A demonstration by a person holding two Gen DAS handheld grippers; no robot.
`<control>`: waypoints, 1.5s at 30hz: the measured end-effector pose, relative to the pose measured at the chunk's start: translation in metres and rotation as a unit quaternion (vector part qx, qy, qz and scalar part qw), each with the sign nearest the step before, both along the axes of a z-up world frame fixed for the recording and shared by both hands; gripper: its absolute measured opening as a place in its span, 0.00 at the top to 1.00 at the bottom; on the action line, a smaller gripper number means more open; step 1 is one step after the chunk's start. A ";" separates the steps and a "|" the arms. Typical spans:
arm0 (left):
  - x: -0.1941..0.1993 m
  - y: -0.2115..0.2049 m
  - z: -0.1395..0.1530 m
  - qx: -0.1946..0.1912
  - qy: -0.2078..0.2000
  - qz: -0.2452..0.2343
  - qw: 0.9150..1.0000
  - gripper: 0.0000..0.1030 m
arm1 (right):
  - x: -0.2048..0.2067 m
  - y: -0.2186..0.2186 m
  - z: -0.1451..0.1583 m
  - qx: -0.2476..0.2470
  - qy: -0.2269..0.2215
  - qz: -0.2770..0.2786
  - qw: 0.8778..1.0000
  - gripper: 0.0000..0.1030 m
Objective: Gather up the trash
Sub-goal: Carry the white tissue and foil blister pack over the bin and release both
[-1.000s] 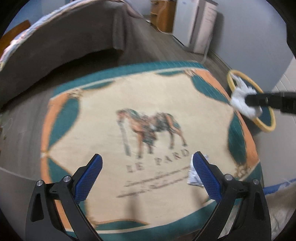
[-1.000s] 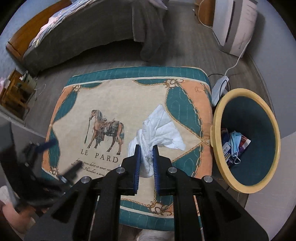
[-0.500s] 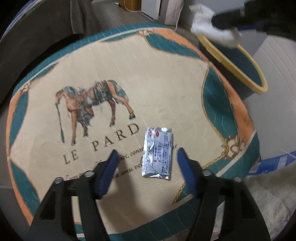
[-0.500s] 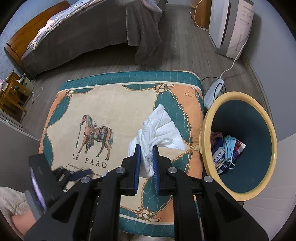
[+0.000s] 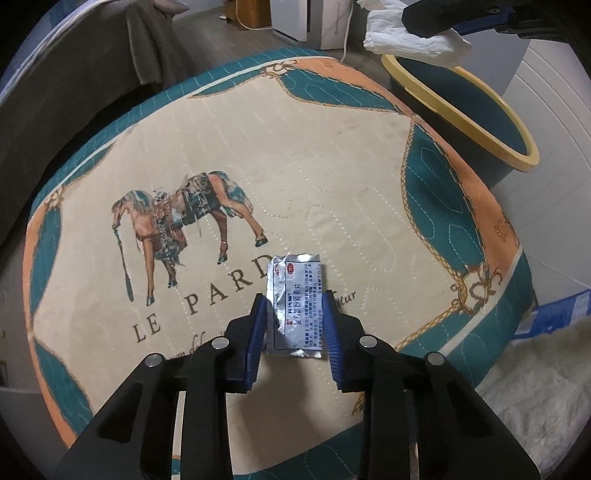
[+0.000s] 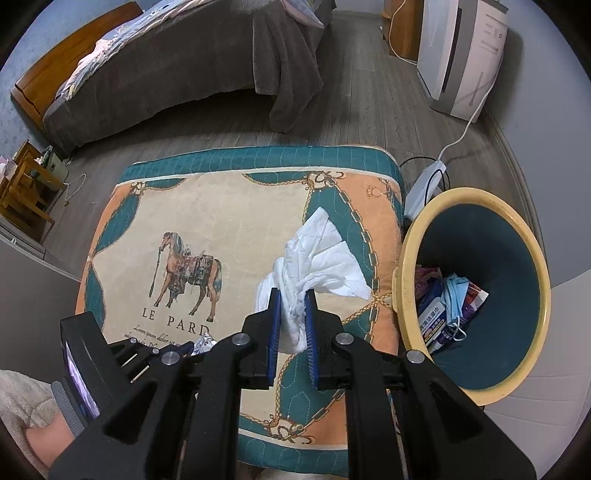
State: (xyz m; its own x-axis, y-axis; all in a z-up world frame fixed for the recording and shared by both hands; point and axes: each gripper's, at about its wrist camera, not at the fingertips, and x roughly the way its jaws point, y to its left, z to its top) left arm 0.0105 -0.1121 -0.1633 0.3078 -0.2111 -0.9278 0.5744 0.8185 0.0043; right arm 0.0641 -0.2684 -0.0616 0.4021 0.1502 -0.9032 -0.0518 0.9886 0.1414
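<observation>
A silver foil pill packet (image 5: 295,306) lies on the horse-print cushion (image 5: 258,155). My left gripper (image 5: 294,295) has its blue pads on both sides of the packet, touching its edges. My right gripper (image 6: 292,295) is shut on a crumpled white tissue (image 6: 317,266) and holds it above the cushion, just left of the yellow-rimmed bin (image 6: 532,258). The tissue (image 5: 410,35) and bin (image 5: 461,96) also show at the top right of the left wrist view. The packet (image 6: 204,341) peeks out in the right wrist view.
The bin holds a blue face mask (image 6: 456,295) and wrappers. A power strip (image 6: 424,188) and cable lie behind the bin. A bed with a grey blanket (image 6: 184,74) stands beyond the cushion. A white appliance (image 6: 461,55) stands at the back right.
My left gripper has come down to the foil packet and its jaws have narrowed onto it. My right gripper has carried the tissue slightly nearer the bin.
</observation>
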 end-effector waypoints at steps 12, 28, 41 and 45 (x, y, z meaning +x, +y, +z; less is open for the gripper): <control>0.002 0.000 0.019 -0.004 -0.028 0.015 0.999 0.70 | 0.001 -0.008 0.007 0.012 -0.008 -0.003 1.000 0.88; 0.036 -0.028 0.066 -0.034 -0.064 0.030 0.997 0.70 | 0.003 -0.053 0.010 0.028 -0.021 -0.033 0.999 0.88; 0.050 -0.124 0.089 -0.065 -0.076 -0.048 0.994 0.70 | 0.001 -0.158 0.004 0.065 -0.029 -0.131 0.989 0.88; 0.051 -0.151 0.089 -0.073 -0.074 -0.069 0.992 0.70 | -0.006 -0.193 -0.004 0.071 -0.027 -0.161 0.984 0.88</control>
